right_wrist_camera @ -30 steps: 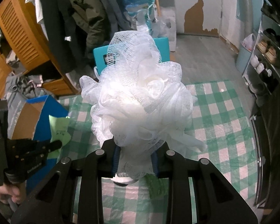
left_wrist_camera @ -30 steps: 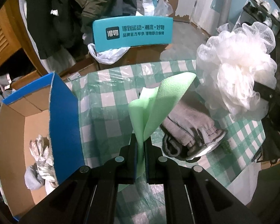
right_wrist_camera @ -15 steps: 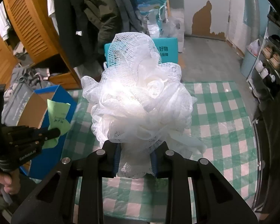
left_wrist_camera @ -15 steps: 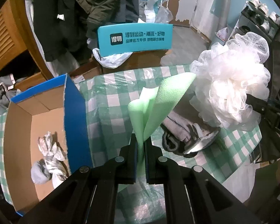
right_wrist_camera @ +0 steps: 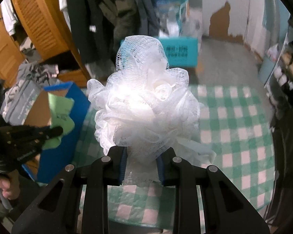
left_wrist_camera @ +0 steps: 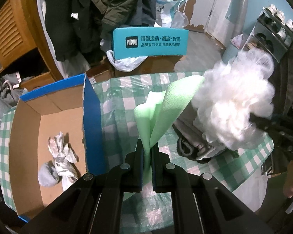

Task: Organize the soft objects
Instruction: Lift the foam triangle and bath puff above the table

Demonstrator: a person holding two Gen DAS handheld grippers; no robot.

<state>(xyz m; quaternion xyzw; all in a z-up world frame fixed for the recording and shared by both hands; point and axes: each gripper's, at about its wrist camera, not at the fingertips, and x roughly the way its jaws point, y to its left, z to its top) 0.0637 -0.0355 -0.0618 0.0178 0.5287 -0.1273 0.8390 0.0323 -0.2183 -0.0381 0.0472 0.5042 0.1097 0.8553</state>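
The tabletop (left_wrist_camera: 115, 105), covered in a green and white checked cloth, carries an open cardboard box (left_wrist_camera: 48, 120) with blue outer walls at its left side, and inside the box lie a crumpled white and grey cloth (left_wrist_camera: 62, 156) and a small grey bundle (left_wrist_camera: 47, 176). The right claw (right_wrist_camera: 140, 168) is pinched on the base of a white mesh bath pouf (right_wrist_camera: 144, 105), which bulges up and forward from between its 2 fingers and hangs above the cloth; in the left wrist view the pouf (left_wrist_camera: 236, 105) is blurred and covers part of a grey knitted garment (left_wrist_camera: 193, 140) lying on the tabletop beneath it. The left claw (left_wrist_camera: 147, 163) is pressed together on the lower end of a folded green foam sheet (left_wrist_camera: 166, 113), whose upper edges fan out above the fingers, just right of the box wall. The sheet's lower end is hidden between the pads. A teal box (left_wrist_camera: 150, 42) with white lettering stands beyond the tabletop.
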